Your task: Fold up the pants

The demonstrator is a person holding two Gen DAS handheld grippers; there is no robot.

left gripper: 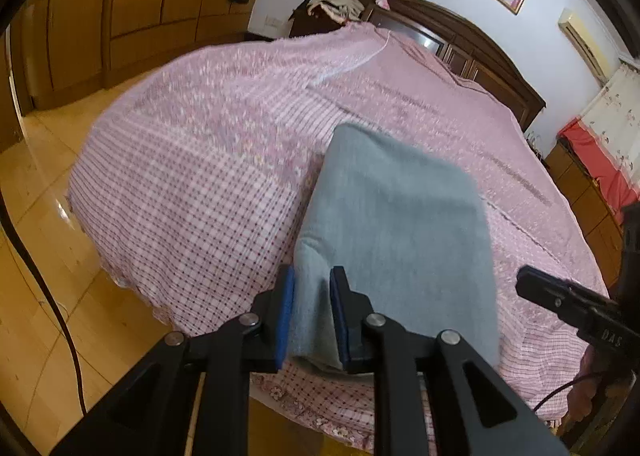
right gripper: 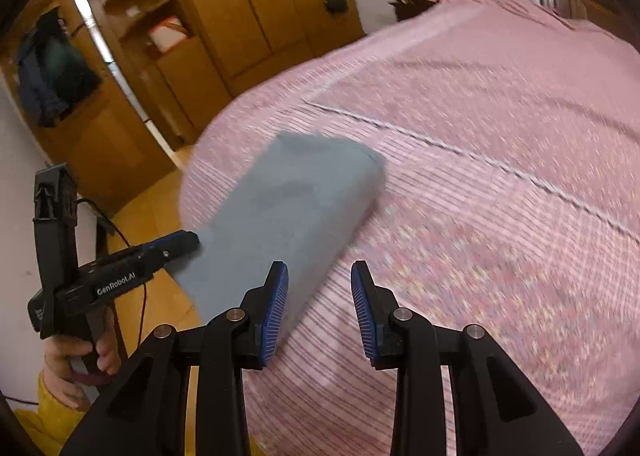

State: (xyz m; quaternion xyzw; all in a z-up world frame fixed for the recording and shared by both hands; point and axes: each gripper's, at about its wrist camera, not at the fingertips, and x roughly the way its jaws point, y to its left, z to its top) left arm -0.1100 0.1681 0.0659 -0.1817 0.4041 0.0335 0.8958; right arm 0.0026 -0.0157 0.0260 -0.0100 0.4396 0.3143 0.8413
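The grey-blue pants [left gripper: 400,224] lie folded into a thick rectangle on the pink bed [left gripper: 200,160]. My left gripper [left gripper: 312,296] is shut on the near left edge of the pants, with cloth bunched between its blue pads. In the right wrist view the pants [right gripper: 288,208] stretch away from the near bed edge and the left gripper [right gripper: 176,242] meets their left side. My right gripper [right gripper: 320,296] is open and empty, just right of the pants' near end, over the bedspread [right gripper: 480,216]. It shows in the left wrist view [left gripper: 532,284] at the right edge.
A wooden wardrobe [right gripper: 248,8] stands left of the bed across a wooden floor [left gripper: 36,256]. A dark headboard [left gripper: 460,36] and a pile of clothes [left gripper: 336,2] are at the far end. A low cabinet with red cloth [left gripper: 592,164] stands on the right.
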